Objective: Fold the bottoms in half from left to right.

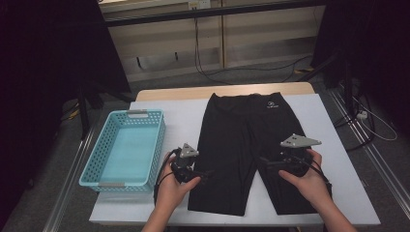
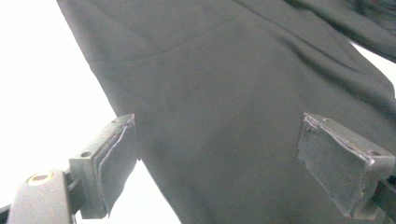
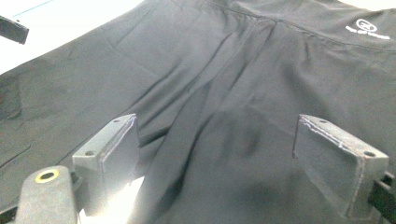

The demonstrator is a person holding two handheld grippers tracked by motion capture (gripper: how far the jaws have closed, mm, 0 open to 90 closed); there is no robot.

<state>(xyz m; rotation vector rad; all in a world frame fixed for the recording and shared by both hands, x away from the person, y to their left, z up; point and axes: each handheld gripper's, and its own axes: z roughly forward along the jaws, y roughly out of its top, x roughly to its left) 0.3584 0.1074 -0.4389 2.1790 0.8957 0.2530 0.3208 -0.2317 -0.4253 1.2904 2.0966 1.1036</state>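
Shorts (image 1: pixel 251 145), black, lie flat down the middle of the white table (image 1: pixel 333 140), waistband at the far end, ready for folding. Left of the shorts stands a turquoise basket (image 1: pixel 92 159), well clear. Left gripper (image 1: pixel 205 174) hovers over their left leg, right gripper (image 1: pixel 265 162) over the right; both jaws gape wide, gripping nothing.

A small white round logo (image 3: pixel 366 25) with tiny, unreadable lettering marks the black shorts' (image 1: pixel 241 145) waistband.
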